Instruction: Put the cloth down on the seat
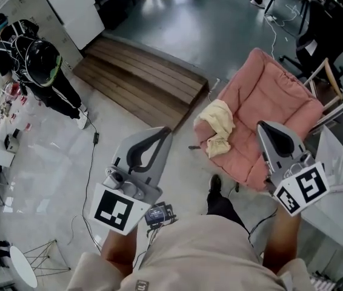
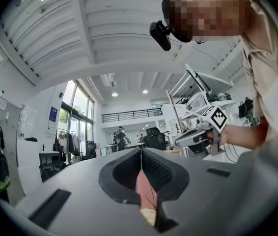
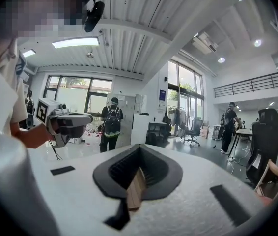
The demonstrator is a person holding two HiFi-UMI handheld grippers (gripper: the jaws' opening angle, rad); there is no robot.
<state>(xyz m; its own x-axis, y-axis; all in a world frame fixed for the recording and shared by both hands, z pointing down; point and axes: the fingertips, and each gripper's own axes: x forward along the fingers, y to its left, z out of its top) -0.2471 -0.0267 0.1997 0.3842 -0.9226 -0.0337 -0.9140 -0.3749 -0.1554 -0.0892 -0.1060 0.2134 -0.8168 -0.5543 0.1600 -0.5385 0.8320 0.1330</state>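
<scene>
**A:** Which way is the cloth from your tools?

**B:** In the head view, the crumpled pale yellow cloth [image 1: 217, 129] lies on the left front part of the pink padded armchair [image 1: 268, 90]. It is ahead of me, beyond both tools and between their lines. Its long axis runs near to far. My left gripper [image 1: 165, 131] and right gripper [image 1: 262, 126] are raised on either side, both apart from it. The right one looks slightly nearer the chair.

**A:** Are you holding anything?

**B:** No. In the left gripper view my jaws are pressed together on nothing and point level. In the right gripper view they are likewise closed and empty, tipped slightly down. I judge the cloth is already set down.
</scene>
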